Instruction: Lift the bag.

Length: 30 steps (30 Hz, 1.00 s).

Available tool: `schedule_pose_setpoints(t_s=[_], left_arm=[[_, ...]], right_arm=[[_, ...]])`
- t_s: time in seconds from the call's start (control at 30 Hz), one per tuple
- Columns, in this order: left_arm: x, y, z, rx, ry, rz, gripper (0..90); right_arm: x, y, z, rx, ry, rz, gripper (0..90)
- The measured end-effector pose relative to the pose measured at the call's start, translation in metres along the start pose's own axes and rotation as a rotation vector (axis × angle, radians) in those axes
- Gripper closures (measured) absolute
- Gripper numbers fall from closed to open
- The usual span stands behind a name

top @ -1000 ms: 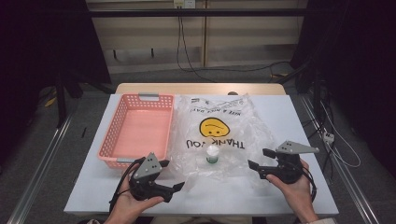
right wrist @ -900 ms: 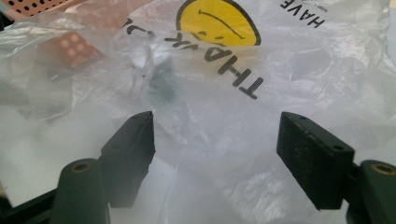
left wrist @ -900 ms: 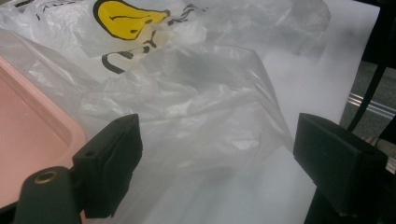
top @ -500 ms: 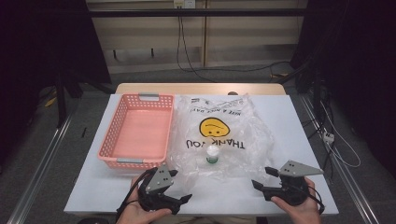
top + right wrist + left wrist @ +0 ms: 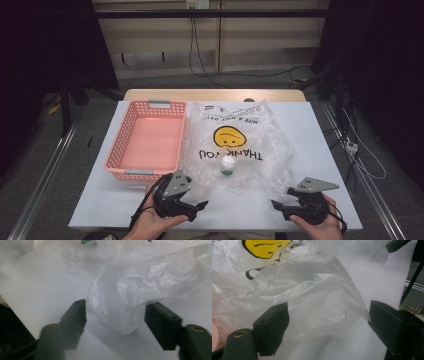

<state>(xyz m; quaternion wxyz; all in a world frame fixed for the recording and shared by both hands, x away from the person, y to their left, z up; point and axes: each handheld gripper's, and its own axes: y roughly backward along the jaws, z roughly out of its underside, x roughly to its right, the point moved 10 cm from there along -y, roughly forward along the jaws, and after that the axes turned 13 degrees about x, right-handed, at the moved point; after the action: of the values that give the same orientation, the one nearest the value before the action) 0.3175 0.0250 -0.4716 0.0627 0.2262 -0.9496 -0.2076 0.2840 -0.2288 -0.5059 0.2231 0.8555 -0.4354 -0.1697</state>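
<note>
Both tools (image 5: 202,204) (image 5: 276,205) lowered, bag (image 5: 240,145) lengthwise away

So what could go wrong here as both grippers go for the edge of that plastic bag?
The small bottle stands upright under the plastic bag; lifting the film could tip it. The right gripper, whose jaws have just been closing, straddles a thin fold without pressing it, so the film may slip out. The left gripper is open around a loose flap and may catch one layer only.
</note>
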Motion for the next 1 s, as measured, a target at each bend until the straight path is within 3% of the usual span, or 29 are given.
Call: schedule_pose_setpoints(t_s=[0.07, 0.23, 0.3, 0.37, 0.43, 0.67, 0.77, 0.83, 1.0], left_arm=[[-0.001, -0.004, -0.001, -0.013, -0.014, 0.014, 17.1], [0.0, -0.026, 0.002, -0.042, -0.039, 0.045, 17.0], [-0.001, -0.033, 0.004, -0.05, -0.039, 0.048, 17.2], [0.001, -0.037, 0.005, -0.038, -0.035, 0.054, 27.1], [0.0, -0.034, 0.01, -0.06, -0.032, 0.058, 35.2], [-0.004, -0.014, 0.02, -0.055, 0.034, 0.059, 67.2], [-0.004, -0.009, 0.017, -0.045, 0.024, 0.074, 83.3], [-0.003, -0.01, 0.018, -0.052, 0.025, 0.086, 89.0], [-0.003, -0.008, 0.012, -0.033, 0.043, 0.105, 90.0]], right_arm=[[-0.003, -0.005, -0.003, 0.001, 0.017, -0.007, 42.1], [-0.005, -0.015, -0.003, -0.012, 0.001, -0.059, 79.4], [-0.005, -0.017, -0.002, -0.019, -0.006, -0.066, 89.6], [-0.005, -0.018, -0.002, -0.017, -0.011, -0.071, 90.0], [-0.005, -0.018, -0.001, -0.018, -0.016, -0.072, 90.0], [-0.004, -0.019, -0.001, -0.019, -0.031, -0.073, 90.0], [-0.004, -0.02, -0.001, -0.019, -0.029, -0.078, 90.0], [-0.005, -0.02, -0.002, -0.018, -0.033, -0.082, 90.0], [-0.005, -0.019, -0.005, -0.004, -0.039, -0.099, 90.0]])
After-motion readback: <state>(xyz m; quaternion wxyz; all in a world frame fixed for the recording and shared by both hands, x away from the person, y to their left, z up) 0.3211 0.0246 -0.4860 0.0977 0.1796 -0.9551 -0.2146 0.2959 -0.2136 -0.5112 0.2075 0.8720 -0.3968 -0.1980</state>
